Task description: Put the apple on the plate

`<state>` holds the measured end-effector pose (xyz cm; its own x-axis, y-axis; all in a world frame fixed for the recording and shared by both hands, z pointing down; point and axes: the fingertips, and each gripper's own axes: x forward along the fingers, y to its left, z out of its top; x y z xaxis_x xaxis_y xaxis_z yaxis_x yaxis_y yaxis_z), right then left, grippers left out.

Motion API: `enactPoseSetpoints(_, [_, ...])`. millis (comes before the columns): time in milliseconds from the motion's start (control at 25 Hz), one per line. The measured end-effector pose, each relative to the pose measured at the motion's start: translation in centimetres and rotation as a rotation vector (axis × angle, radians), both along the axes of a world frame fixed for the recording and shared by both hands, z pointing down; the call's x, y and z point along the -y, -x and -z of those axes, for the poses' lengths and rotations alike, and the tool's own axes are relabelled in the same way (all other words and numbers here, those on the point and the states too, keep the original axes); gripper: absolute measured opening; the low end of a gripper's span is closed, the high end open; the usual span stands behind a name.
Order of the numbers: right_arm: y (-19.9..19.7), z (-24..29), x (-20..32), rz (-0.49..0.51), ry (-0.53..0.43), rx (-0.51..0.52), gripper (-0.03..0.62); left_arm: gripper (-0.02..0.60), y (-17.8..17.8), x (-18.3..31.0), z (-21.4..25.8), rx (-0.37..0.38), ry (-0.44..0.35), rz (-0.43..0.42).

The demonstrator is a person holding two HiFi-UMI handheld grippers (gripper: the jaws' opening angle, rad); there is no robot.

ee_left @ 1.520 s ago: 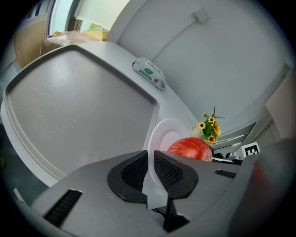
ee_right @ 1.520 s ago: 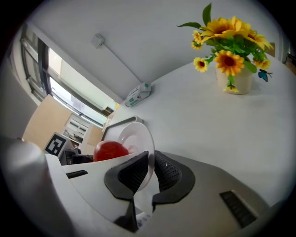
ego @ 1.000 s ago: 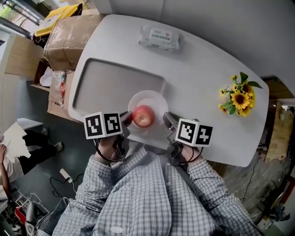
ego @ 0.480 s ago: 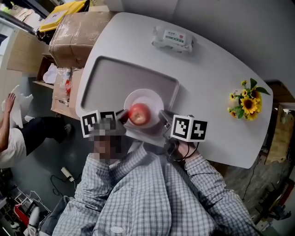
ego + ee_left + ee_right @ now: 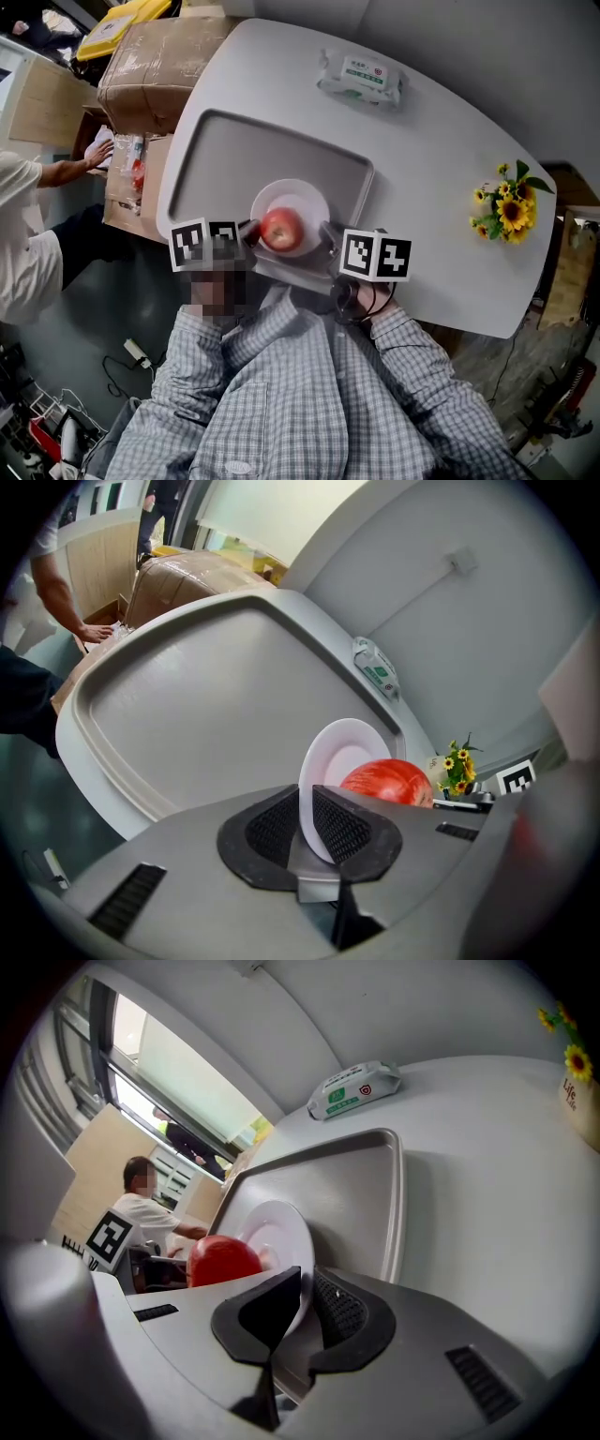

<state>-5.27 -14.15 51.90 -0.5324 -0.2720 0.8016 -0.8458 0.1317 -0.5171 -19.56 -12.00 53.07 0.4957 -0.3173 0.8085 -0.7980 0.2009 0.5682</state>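
At the near rim of the tray (image 5: 234,159): a white plate (image 5: 311,199) carries the red apple (image 5: 281,228), which sits at its middle, between the two tools.
Left gripper (image 5: 246,232): jaws pinched onto the plate's left rim; the apple lies just to its right.
Right gripper (image 5: 328,234): jaws clamped on the opposite rim; the apple lies just to its left, equally near.
Plate's footing: resting on the tray or raised off it, cannot be told.
Open room: bare tray floor ahead and leftward; the table (image 5: 441,178) edge is close behind; the wipes pack (image 5: 361,75) and sunflowers (image 5: 511,208) stand well apart.
Judgement: the placing looks done; any carry depends on both pinches staying level.
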Motion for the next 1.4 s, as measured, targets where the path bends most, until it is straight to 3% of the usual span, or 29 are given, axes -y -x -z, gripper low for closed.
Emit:
enactPoseSetpoints(600, [0.3, -0.5, 0.1, 0.051, -0.031, -0.062, 0.049, 0.048, 0.1, 0.8, -0.2, -0.059, -0.065, 0.034])
enactPoseSetpoints(800, [0.4, -0.5, 0.2, 0.024, -0.036, -0.059, 0.051, 0.048, 0.2, 0.9, -0.2, -0.07, -0.069, 0.051])
enactPoseSetpoints(1400, [0.8, -0.3, -0.2, 0.03, -0.034, -0.039, 0.057, 0.057, 1.1, 1.5, 0.7, -0.143, -0.106, 0.187])
